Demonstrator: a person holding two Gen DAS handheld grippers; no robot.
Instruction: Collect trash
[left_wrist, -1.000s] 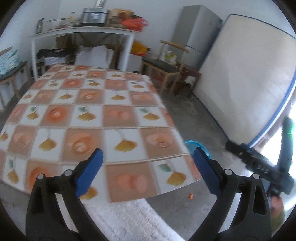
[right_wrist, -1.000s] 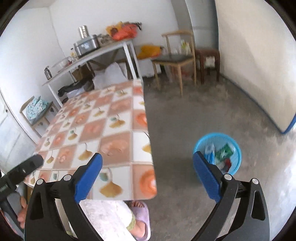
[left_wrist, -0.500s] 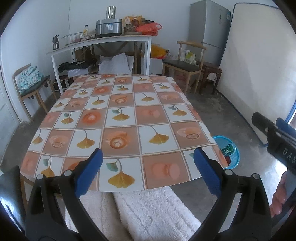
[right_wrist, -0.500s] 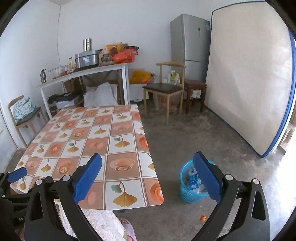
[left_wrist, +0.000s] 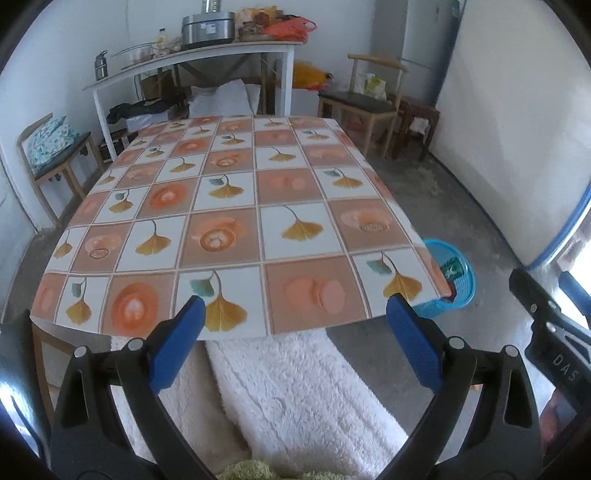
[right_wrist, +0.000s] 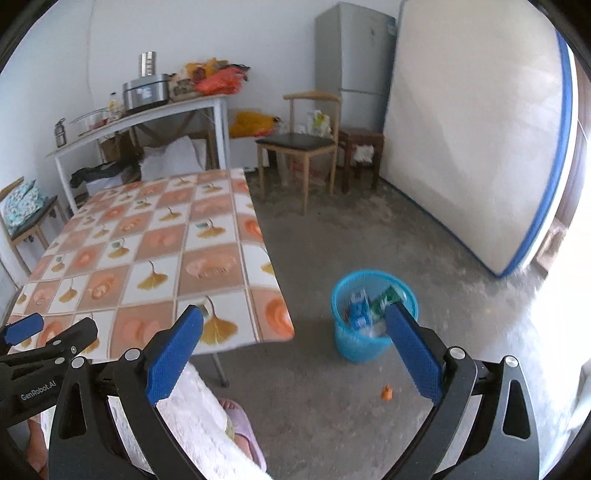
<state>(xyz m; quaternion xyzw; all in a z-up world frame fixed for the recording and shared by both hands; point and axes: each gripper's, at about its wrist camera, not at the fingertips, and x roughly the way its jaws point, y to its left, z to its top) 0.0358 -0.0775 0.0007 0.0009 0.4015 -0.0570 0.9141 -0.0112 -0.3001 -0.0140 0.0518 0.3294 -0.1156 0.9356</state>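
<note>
A blue mesh trash basket (right_wrist: 373, 317) stands on the concrete floor right of the table, with wrappers and a green packet inside. It also shows in the left wrist view (left_wrist: 452, 282), partly hidden by the table corner. A small orange scrap (right_wrist: 386, 392) lies on the floor in front of the basket. My left gripper (left_wrist: 295, 347) is open and empty above the table's near edge. My right gripper (right_wrist: 293, 350) is open and empty, held above the floor between the table corner and the basket.
The table (left_wrist: 236, 221) has a leaf-and-orange checked cloth. A white fluffy cloth (left_wrist: 295, 398) covers the person's lap below the left gripper. A wooden chair (right_wrist: 299, 147), a fridge (right_wrist: 354, 66) and a leaning mattress (right_wrist: 472, 122) stand behind. A slippered foot (right_wrist: 243, 428) is on the floor.
Both grippers have swung round and pulled back: the left now faces the table squarely, and the right has lifted from looking down at the floor. Both stayed open.
</note>
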